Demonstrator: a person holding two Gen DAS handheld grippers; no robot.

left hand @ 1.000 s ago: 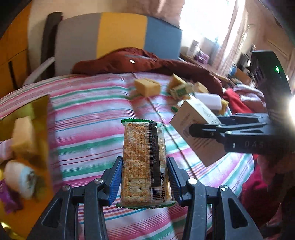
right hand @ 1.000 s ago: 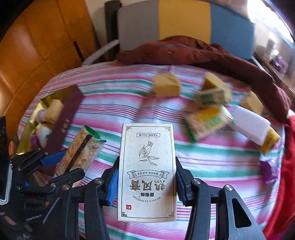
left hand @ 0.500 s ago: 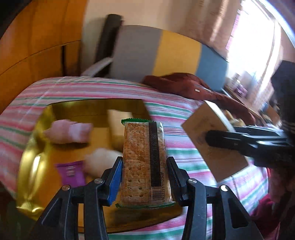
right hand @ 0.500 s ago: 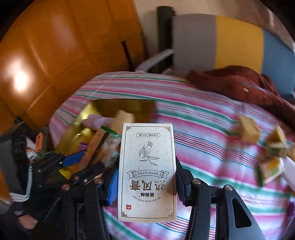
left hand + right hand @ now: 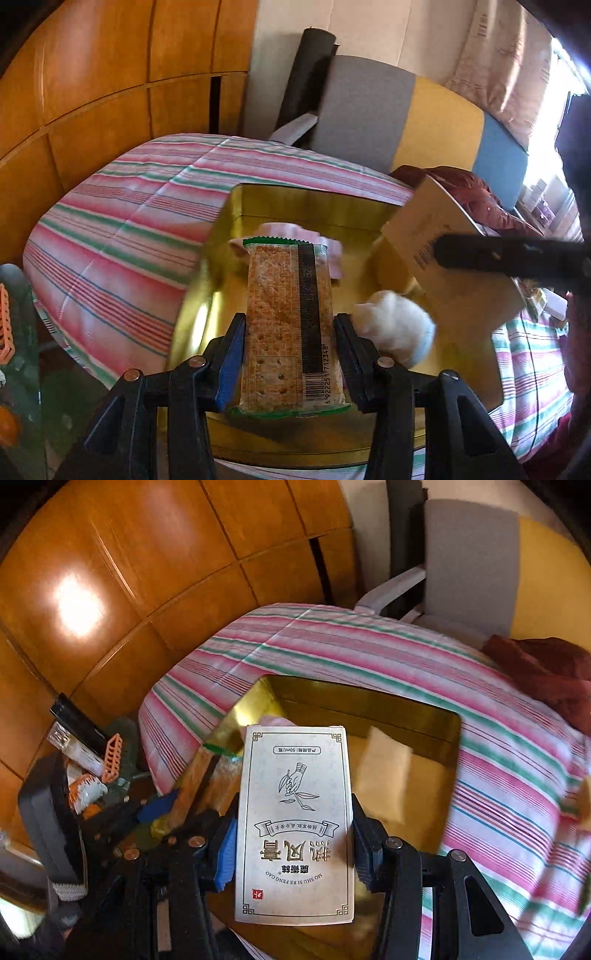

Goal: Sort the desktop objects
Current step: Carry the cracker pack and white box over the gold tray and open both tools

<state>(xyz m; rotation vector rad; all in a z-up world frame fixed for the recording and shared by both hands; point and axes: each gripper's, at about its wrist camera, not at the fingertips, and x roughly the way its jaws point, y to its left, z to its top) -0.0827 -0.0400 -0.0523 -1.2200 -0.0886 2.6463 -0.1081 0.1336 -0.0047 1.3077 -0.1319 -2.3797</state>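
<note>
Both hand-held grippers, left [image 5: 290,354] clamping crackers [image 5: 290,325], right [image 5: 293,834] clamping carton [image 5: 295,823], now hover over gold tray [image 5: 369,701].

The left wrist camera sits just behind the left hand-held gripper [image 5: 290,354] and looks forward and down, very close over the gold tray [image 5: 314,201] on the striped bed [image 5: 122,229]. The right wrist camera sits behind the right hand-held gripper [image 5: 293,843] and looks down the same way. Both views share the gold tray [image 5: 369,698], the striped bed [image 5: 332,638], the wooden wall [image 5: 92,92] and each other's gripper.
</note>
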